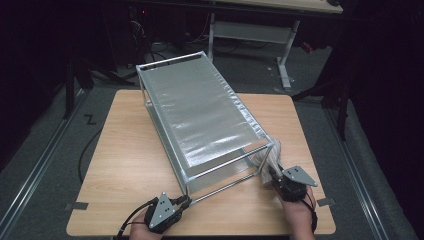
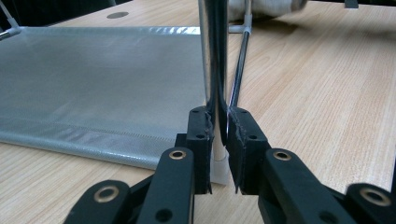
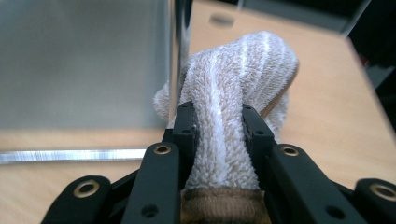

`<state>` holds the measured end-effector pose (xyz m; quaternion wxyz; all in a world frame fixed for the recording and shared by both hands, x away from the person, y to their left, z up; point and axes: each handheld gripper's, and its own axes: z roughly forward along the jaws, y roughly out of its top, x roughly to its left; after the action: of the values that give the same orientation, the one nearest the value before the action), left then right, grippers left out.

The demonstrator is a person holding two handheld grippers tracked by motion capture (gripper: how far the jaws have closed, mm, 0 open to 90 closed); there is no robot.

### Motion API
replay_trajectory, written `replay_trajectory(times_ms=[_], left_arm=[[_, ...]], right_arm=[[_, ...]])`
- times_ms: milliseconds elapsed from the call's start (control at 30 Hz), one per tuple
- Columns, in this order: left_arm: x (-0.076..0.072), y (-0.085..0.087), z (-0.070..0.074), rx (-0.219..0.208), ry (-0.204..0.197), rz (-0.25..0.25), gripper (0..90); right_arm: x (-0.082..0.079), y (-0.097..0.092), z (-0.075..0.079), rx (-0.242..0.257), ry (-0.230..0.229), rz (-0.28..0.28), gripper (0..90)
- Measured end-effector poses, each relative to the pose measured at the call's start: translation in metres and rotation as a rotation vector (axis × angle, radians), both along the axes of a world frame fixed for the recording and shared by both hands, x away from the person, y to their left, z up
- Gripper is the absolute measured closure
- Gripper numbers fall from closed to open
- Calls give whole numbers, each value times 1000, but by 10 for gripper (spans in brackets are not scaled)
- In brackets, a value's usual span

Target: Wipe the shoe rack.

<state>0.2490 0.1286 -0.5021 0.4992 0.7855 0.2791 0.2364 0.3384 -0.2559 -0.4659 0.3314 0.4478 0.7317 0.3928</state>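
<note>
One metal-framed rack (image 1: 200, 115) with silvery mesh panels is lying on its side on the wooden bench (image 1: 125, 165), and one beige-and-white towel (image 3: 233, 107) is pressing against the rack's near right corner post. The left gripper (image 2: 218, 135) is clamping the rack's near left corner post (image 2: 212, 60) between its two jaws, just above the post's white foot. The right gripper (image 3: 218, 135) is clenching the one bunched towel, holding it against the rack's frame.
</note>
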Motion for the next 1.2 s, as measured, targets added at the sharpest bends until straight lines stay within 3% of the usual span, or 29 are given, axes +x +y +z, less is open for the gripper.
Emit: replay_trajectory(times_ms=[100,300,533,833,1033,1200], left_arm=[[0,0,0,-1,-1,1,791],[0,0,-1,-5,0,3,791],[0,0,-1,-8,2,4,791],[0,1,-1,-9,6,2,792],[0,1,-1,-8,8,3,792],[0,1,-1,-8,11,0,792]], right_arm=[[3,1,-12,-12,59,0,723],[2,1,-9,-5,48,9,722],[-1,0,5,19,-9,16,718],[-9,0,44,43,-151,20,713],[-20,-1,67,97,-247,13,711],[-23,-1,71,106,-253,6,712]])
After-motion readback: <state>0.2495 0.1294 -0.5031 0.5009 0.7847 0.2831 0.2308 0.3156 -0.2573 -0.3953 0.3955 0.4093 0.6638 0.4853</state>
